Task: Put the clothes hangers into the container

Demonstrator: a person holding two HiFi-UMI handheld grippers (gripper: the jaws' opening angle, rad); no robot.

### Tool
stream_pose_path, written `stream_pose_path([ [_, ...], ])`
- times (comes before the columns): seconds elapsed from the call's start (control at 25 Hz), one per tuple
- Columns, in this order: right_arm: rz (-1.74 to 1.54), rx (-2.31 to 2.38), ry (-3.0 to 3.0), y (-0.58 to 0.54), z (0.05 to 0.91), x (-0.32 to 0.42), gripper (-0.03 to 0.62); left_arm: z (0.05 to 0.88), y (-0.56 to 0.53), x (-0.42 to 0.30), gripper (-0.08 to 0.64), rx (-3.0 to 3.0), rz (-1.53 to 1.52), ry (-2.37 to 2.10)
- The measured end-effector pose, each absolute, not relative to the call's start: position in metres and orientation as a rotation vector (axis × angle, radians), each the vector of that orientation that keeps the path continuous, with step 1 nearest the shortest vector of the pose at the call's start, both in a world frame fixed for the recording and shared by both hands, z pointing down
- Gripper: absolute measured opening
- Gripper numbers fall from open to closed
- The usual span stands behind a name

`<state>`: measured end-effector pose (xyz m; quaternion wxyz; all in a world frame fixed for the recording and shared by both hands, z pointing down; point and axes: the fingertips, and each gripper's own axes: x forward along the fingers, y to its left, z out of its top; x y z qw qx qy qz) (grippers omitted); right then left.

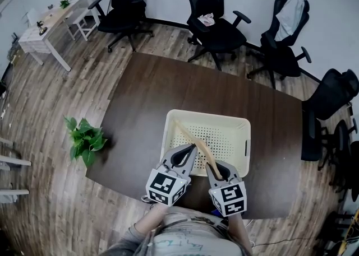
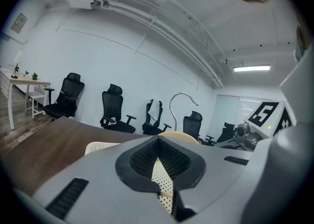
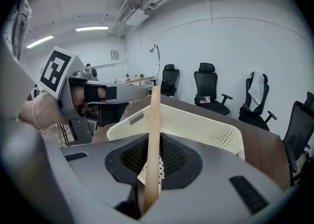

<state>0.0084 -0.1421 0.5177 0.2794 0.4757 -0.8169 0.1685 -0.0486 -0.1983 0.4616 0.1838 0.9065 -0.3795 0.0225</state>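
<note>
One wooden hanger [image 3: 155, 110] is pinched in my right claw [image 3: 153, 142] over the container [image 1: 245, 137]; my left claw [image 2: 158, 142] is pressed together, empty. Placing step, I judge; next move: lower, then spread the right claw inside.

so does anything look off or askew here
Nothing looks spilled or damaged. The one thing askew is the wooden hanger: it is not lying flat in the cream basket but slants across it, one end pinched in the right claw. Whether its far end touches the basket is unclear.
</note>
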Motion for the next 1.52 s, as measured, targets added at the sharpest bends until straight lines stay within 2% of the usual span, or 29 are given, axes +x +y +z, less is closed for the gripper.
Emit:
stream_pose_path([
  [1.52,0.454,1.141,-2.106,-0.167,0.538,-0.004,0.06,0.478,-0.218,-0.063,0.011,2.504,0.068,-1.106],
])
